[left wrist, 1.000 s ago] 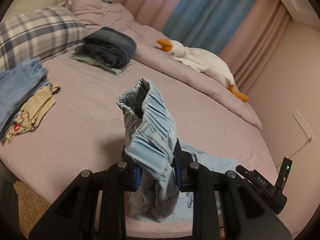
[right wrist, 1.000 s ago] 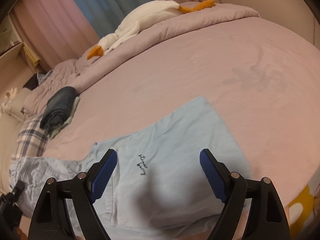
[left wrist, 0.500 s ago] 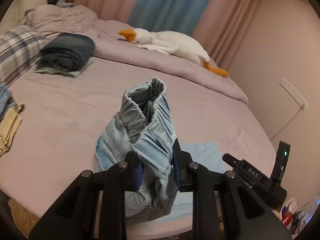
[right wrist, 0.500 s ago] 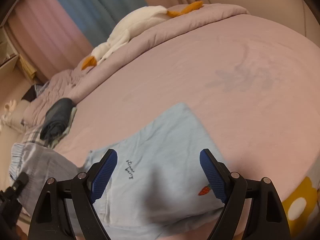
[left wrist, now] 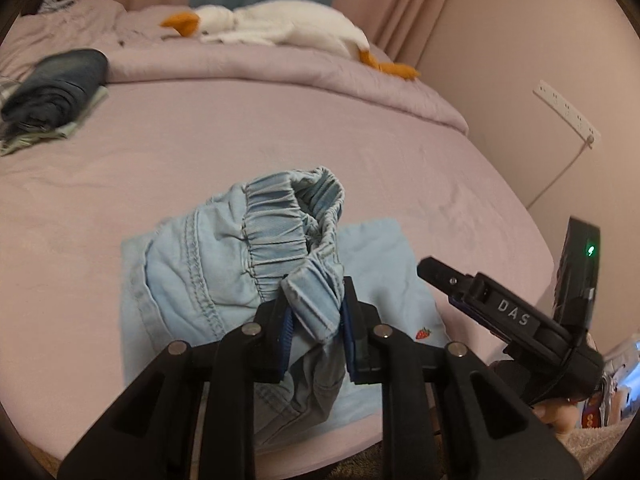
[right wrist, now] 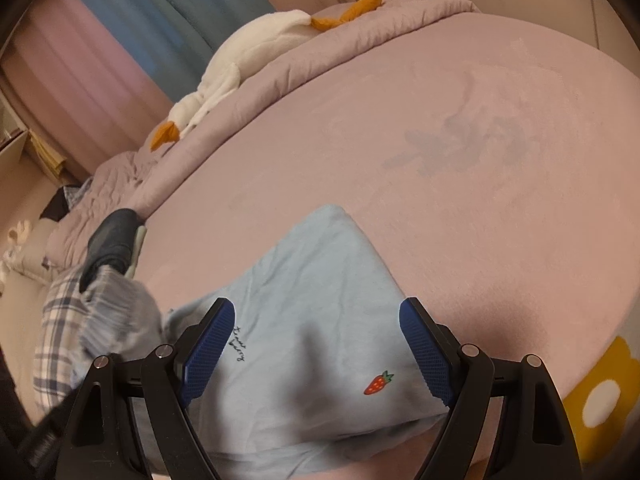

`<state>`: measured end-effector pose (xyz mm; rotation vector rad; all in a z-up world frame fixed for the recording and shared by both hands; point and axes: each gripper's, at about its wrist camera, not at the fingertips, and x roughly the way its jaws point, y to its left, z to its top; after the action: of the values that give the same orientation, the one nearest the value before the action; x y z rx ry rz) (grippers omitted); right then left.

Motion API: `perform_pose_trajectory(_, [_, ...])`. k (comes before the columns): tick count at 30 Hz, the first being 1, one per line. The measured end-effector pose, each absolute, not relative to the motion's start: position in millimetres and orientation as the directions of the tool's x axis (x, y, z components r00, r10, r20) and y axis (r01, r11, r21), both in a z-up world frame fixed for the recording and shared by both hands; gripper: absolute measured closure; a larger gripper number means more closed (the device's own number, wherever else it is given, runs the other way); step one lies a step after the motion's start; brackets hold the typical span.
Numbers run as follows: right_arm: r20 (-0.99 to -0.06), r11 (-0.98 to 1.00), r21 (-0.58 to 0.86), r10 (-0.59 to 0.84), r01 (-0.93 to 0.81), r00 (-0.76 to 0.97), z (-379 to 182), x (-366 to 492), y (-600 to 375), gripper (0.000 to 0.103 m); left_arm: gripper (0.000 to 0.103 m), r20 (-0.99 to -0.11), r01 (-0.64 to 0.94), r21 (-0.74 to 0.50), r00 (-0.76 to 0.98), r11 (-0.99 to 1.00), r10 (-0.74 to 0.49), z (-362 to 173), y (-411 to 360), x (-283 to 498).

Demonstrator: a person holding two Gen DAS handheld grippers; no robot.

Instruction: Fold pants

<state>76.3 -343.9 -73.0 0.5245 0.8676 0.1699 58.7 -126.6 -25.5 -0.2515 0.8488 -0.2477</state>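
Clamped on the pants' [left wrist: 240, 264] waistband, my left gripper [left wrist: 316, 320] holds it above the flat legs, probably nearer than my wide-open, empty right gripper [right wrist: 316, 352].

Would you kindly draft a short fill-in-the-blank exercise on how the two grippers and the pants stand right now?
1. The left gripper is shut on the elastic ____ of the light blue pants.
2. The right gripper has its jaws ____ above the pants.
3. The small red motif on the leg is a ____.

Missing words: waistband; open; strawberry
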Motion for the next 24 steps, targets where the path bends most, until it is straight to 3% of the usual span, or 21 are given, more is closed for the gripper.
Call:
perform_pose_trajectory(6, [-0.682, 0.851, 0.517, 0.347, 0.089, 0.644, -75.9, 75.8, -351.8, 0.019, 0.077, -0.744, 0.152, -0.307, 0.577, 0.94, -0.336, -47.2, -152.1, 69.7])
perform_pose_trajectory(8, [-0.686, 0.853, 0.513, 0.34, 0.096, 0.643, -76.2, 76.9, -352.8, 0.019, 0.067, -0.733, 0.179, -0.32, 0.575, 0.93, -0.363, -43.3, -155.6, 65.7])
perform_pose_trajectory(9, [-0.687, 0.854, 0.511, 0.338, 0.097, 0.644, -76.0, 76.9, -352.9, 0.019, 0.051, -0.726, 0.189, -0.327, 0.576, 0.926, -0.375, -40.8, -155.3, 65.4])
perform_pose_trajectory(10, [-0.685, 0.853, 0.513, 0.338, 0.098, 0.646, -75.8, 76.6, -353.8, 0.019, 0.042, -0.719, 0.195, -0.333, 0.581, 0.923, -0.382, -37.3, -154.4, 62.1])
perform_pose_trajectory(12, [-0.678, 0.848, 0.522, 0.344, 0.096, 0.649, -73.5, 75.2, -353.5, 0.019, 0.04, -0.704, 0.202, -0.327, 0.6, 0.923, -0.381, -25.7, -148.0, 50.7])
perform_pose_trajectory(15, [-0.663, 0.851, 0.521, 0.356, 0.065, 0.658, -68.1, 73.9, -348.4, 0.019, 0.025, -0.658, 0.205, -0.336, 0.647, 0.919, -0.385, -9.9, -130.7, 36.3])
perform_pose_trajectory(24, [-0.602, 0.824, 0.55, 0.504, -0.136, 0.619, -49.8, 61.3, -315.0, 0.02, 0.027, -0.755, -0.129, -0.292, 0.64, 0.948, -0.145, -47.5, -43.1, 20.1])
